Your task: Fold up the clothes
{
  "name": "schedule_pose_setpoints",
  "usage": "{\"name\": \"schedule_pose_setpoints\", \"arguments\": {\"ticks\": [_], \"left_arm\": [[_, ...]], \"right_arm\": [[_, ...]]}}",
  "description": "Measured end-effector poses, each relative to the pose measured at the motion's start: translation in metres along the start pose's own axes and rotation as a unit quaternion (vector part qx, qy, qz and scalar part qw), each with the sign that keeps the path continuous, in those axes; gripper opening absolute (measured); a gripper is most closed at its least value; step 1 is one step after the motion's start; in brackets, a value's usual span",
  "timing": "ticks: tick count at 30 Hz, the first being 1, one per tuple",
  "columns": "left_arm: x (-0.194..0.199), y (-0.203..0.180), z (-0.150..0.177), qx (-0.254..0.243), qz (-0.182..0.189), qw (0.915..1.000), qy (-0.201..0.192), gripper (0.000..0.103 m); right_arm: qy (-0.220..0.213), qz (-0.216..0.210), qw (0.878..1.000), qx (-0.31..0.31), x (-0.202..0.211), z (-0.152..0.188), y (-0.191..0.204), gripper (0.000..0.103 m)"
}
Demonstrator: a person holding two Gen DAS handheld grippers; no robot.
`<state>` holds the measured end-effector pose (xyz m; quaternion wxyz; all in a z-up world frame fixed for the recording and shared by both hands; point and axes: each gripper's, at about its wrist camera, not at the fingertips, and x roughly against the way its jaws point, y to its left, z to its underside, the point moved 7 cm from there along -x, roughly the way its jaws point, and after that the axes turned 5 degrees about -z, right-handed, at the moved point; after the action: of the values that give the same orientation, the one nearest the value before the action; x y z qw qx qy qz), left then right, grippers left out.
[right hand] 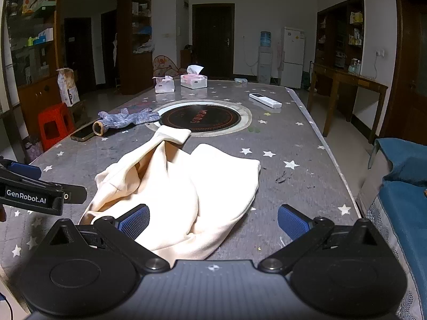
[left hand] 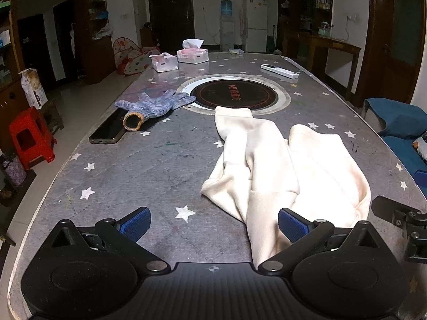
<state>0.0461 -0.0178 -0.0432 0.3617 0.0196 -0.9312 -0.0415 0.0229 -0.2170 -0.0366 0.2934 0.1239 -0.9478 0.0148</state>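
Nearest, the left gripper (left hand: 213, 224) hovers low over the near edge of the tabletop (left hand: 133, 165), its jaws spread wide with nothing between them. The right-hand blue pad (left hand: 292, 225) sits just in front of a hanging fold of the cream garment (left hand: 280, 170), which suggests it is lined up to take that near hem. The right gripper (right hand: 213, 222) is likewise spread and empty, poised above the garment's near edge; its left pad (right hand: 134, 221) overlaps the cloth in view, though I cannot tell whether it touches. Each gripper shows at the edge of the other's view, so the two flank the garment side by side, a sensible stance for lifting or smoothing it together.

The garment lies crumpled on the near half of the tabletop, bunched in loose ridges rather than flat, with one sleeve or leg end reaching away to the rim of the round inset cooktop (left hand: 234, 94). It looks unfolded as yet, so spreading it flat probably comes first.

Beyond and to the left, a grey knit glove (left hand: 154, 105) rests partly on a dark phone (left hand: 109, 129), well apart from the cloth. Farther off sit two tissue boxes (left hand: 192, 54) and a white remote (left hand: 279, 70), clear of the working area.
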Motion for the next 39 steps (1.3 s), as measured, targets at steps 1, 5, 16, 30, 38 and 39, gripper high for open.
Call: {"name": "schedule_pose_setpoints", "arguments": {"ticks": [1,5,16,30,38,39], "left_arm": [[-0.001,0.0,0.0,0.0,0.0,1.0,0.0,0.103],[-0.003,-0.001,-0.002,0.001,0.001,1.0,0.002,0.103],[-0.011,-0.006,-0.01,-0.007,0.004,1.0,0.003,0.103],[-0.023,-0.021,-0.035,-0.033,0.018,0.9993,-0.008,0.103],[-0.039,-0.043,-0.057,-0.066,0.046,0.9966,-0.016,0.102],[-0.043,-0.046,-0.059,-0.072,0.047,0.9962,-0.013,0.101]], "right_arm": [[0.0,0.0,1.0,0.0,0.0,0.0,0.0,0.103],[0.002,0.001,1.0,0.001,-0.003,-0.001,-0.002,0.103],[0.013,-0.009,1.0,-0.002,-0.012,0.0,-0.004,0.103],[0.03,-0.028,0.999,0.008,-0.031,-0.009,-0.005,0.094],[0.032,-0.05,0.998,0.001,-0.043,-0.022,-0.01,0.088],[0.033,-0.053,0.998,0.001,-0.045,-0.024,-0.011,0.088]]}}
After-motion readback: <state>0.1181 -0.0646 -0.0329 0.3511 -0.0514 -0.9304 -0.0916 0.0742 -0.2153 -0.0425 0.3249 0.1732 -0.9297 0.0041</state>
